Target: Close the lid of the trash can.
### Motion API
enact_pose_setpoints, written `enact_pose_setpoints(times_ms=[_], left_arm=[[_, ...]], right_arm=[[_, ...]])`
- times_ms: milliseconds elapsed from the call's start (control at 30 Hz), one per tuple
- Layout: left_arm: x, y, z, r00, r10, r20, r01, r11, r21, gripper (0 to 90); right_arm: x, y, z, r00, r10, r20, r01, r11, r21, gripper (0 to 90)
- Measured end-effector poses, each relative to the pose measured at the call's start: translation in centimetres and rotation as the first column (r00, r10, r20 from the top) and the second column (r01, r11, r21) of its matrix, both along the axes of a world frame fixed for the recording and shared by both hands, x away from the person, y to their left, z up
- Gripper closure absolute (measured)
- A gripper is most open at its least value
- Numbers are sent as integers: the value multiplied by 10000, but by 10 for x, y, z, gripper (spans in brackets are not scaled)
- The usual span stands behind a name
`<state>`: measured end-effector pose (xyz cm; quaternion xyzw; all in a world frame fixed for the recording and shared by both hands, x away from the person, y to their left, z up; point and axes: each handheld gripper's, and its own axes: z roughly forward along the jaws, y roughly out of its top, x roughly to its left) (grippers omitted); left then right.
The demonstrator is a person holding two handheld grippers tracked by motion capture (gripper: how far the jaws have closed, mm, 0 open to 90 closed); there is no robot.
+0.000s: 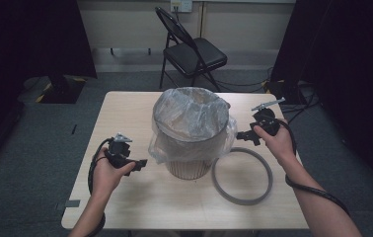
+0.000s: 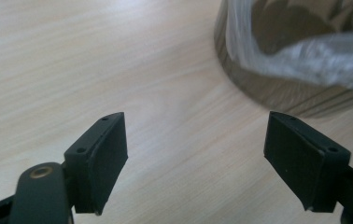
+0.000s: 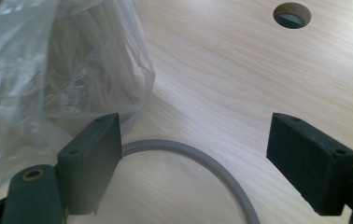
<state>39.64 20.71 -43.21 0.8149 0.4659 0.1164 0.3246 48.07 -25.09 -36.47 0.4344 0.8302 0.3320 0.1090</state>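
We see the wooden table (image 1: 125,197), centre stage the bin (image 1: 190,143) wrapped in its clear liner (image 1: 192,116); grey ring (image 1: 242,176) at four o'clock. Left gripper (image 1: 142,163) at nine, right gripper (image 1: 239,135) at three, both spread, empty.

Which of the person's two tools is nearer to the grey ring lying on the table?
Right. The right tool hovers just above the far edge of the grey ring, open. The left tool is across the lined bin, also open.
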Motion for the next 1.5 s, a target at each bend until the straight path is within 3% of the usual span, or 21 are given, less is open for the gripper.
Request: enact_pose_setpoints(times_ms=[200, 400, 500, 567, 800, 900, 1033, 1167, 1267, 1367, 1500], left_arm=[[-5, -9, -25, 9998, -213, -24, 214, 9995, 242, 207], [-7, -20, -41, 9990, -444, -60, 448, 9961, 757, 192], [-7, -22, -46, 9981, -616, -53, 618, 9929, 1018, 191], [-8, -24, -49, 9988, -491, -21, 491, 9950, 874, 191], [-9, -25, -55, 9979, -574, 296, 541, 9931, 1037, 149], [-11, -25, -57, 9966, -664, 486, 612, 9930, 1007, 132], [-11, -23, -58, 9957, -746, 547, 688, 9925, 1009, 109], [-11, -24, -58, 9961, -698, 547, 640, 9928, 1009, 106], [-11, -24, -58, 9961, -686, 555, 627, 9929, 1008, 106], [-11, -24, -58, 9961, -684, 555, 626, 9930, 1006, 106], [-11, -24, -58, 9962, -683, 549, 626, 9930, 1007, 106]], right_arm=[[-8, -1, 7, 9994, 272, -232, -266, 9993, 267, 202], [-17, 2, 10, 9968, 718, -337, -707, 9969, 332, 210], [-22, 4, 9, 9944, 977, -410, -961, 9946, 383, 195], [-26, 5, 9, 9921, 1160, -475, -1140, 9926, 416, 195], [-31, 2, 16, 9919, 1165, -505, -1139, 9921, 519, 186], [-30, 0, 23, 9918, 1175, -501, -1128, 9897, 882, 179], [-34, 7, 29, 9860, 1600, -470, -1536, 9811, 1174, 199], [-36, 18, 29, 9799, 1898, -619, -1816, 9762, 1184, 303], [-32, 25, 25, 9765, 2006, -789, -1906, 9744, 1189, 481], [-27, 32, 21, 9800, 1815, -821, -1745, 9809, 854, 654], [-17, 34, 18, 9869, 1420, -760, -1374, 9885, 630, 805]])
